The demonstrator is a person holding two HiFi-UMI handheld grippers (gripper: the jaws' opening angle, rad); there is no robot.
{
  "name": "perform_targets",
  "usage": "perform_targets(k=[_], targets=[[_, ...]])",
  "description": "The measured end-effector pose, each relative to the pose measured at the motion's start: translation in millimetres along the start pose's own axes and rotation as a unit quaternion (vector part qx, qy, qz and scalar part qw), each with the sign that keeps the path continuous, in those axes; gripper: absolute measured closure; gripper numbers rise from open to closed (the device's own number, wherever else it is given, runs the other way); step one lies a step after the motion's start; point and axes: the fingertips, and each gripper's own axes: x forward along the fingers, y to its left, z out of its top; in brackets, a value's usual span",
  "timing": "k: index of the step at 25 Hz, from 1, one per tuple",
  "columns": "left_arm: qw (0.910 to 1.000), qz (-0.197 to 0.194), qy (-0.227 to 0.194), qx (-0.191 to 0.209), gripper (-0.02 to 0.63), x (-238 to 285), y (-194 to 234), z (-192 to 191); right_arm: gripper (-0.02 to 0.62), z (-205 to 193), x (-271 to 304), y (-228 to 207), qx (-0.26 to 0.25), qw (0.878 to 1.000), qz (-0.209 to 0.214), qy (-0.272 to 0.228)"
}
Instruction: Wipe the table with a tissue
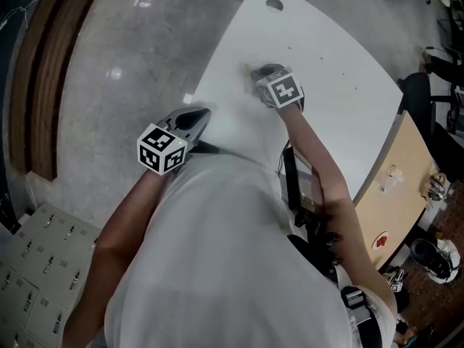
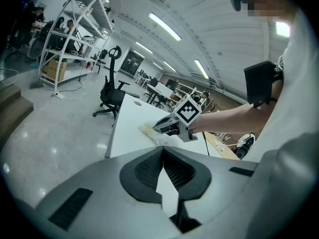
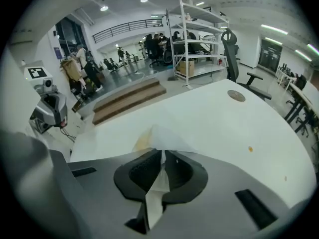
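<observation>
From the head view, the right gripper (image 1: pixel 255 72) is reached out over the white worktop (image 1: pixel 341 85), tilted steeply down onto it. What it holds is hard to make out from here. The left gripper (image 1: pixel 201 114) hangs off the near edge, above the floor.

In the left gripper view, the left jaws are clenched at their tips. The pale wedge lower down is probably just the surface behind showing through, so this gripper looks empty. Beyond it, the other gripper presses a crumpled tissue (image 2: pixel 149 132) flat on the worktop near its left edge.

The right gripper view settles the grip. The jaws are clamped on a fold of the tissue, and the rest fans out ahead of them on the surface with a yellowish smear on it. A small orange speck (image 3: pixel 250 149) lies well off to the right, unwiped, and a round cable hole (image 3: pixel 236 95) sits further back.

To wipe well, press lightly so the thin paper slides rather than tears. Drag the loose fan behind the jaws, overlap each pass, and work across toward the speck.
</observation>
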Motion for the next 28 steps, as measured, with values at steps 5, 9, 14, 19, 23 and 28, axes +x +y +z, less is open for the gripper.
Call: perform_targets(k=[5, 9, 14, 19, 23, 28], targets=[[0.9999, -0.01, 0.002, 0.003, 0.598, 9, -3, 3, 0.566, -22, -5, 38, -0.039, 0.996, 0.069, 0.045], [0.9996, -0.027, 0.007, 0.009, 0.598, 19, -8, 9, 0.566, -65, -31, 36, -0.025, 0.997, 0.05, 0.056], [0.9978, -0.055, 0.025, 0.027, 0.598, 34, -17, 15, 0.566, -135, -77, 3, 0.043, 0.997, -0.011, 0.066], [0.9945, -0.085, 0.046, 0.041, 0.598, 55, -35, 20, 0.566, -199, -120, -46, 0.103, 0.985, -0.11, 0.082], [0.9898, -0.112, 0.068, 0.057, 0.598, 68, -48, 22, 0.566, -216, -148, -81, 0.172, 0.969, -0.174, 0.03], [0.9916, -0.093, 0.062, 0.065, 0.598, 81, -62, 41, 0.566, -204, -176, -134, 0.208, 0.957, -0.197, -0.041]])
